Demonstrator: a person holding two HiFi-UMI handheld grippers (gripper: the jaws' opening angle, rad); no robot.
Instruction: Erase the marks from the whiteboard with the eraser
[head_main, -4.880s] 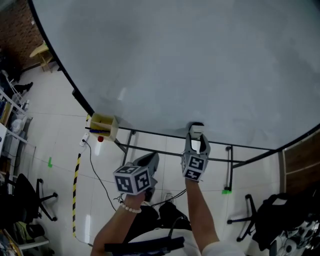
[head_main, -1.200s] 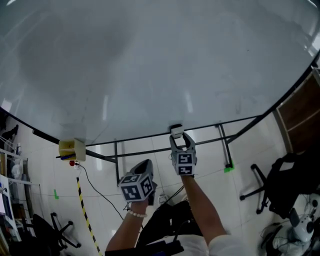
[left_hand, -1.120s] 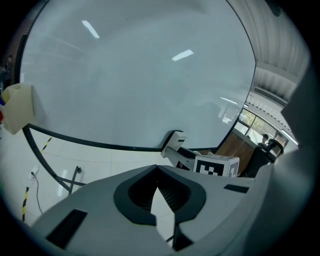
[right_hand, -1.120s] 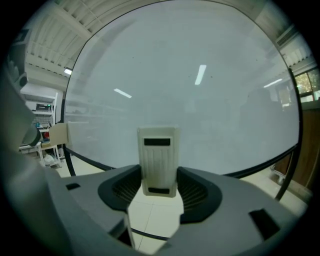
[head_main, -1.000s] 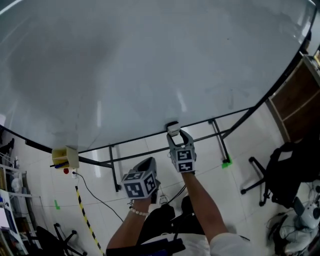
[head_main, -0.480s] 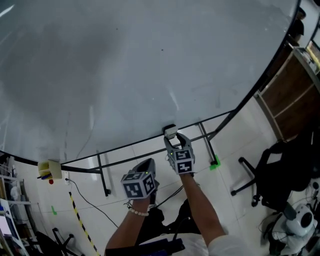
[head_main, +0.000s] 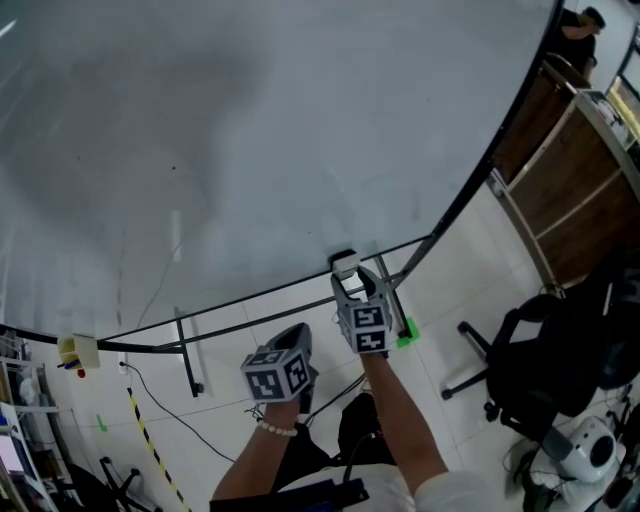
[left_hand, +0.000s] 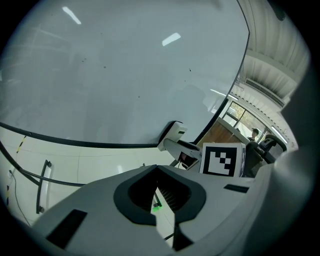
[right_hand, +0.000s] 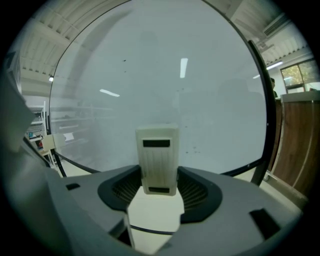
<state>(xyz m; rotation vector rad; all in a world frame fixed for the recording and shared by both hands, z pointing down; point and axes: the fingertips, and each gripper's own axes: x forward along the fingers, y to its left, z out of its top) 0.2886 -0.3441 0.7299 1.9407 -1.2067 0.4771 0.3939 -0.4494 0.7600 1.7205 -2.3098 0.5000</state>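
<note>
The right gripper (right_hand: 159, 176) holds the eraser (right_hand: 158, 157) between its fingers by the lower edge of the whiteboard (head_main: 250, 130), which looks nearly clean with a few dark specks (right_hand: 194, 148) left, while the left gripper (left_hand: 159, 197), fingers narrow and empty, hangs below.

Wide-open whiteboard (head_main: 250, 130) above and left of the eraser (head_main: 344, 265), plenty of room to sweep there, but the black bottom frame (head_main: 250, 297) runs right at the eraser, stand legs (head_main: 187, 352) crowd underneath, and the wooden partition (head_main: 560, 190) and office chair (head_main: 545, 350) hem in the right
</note>
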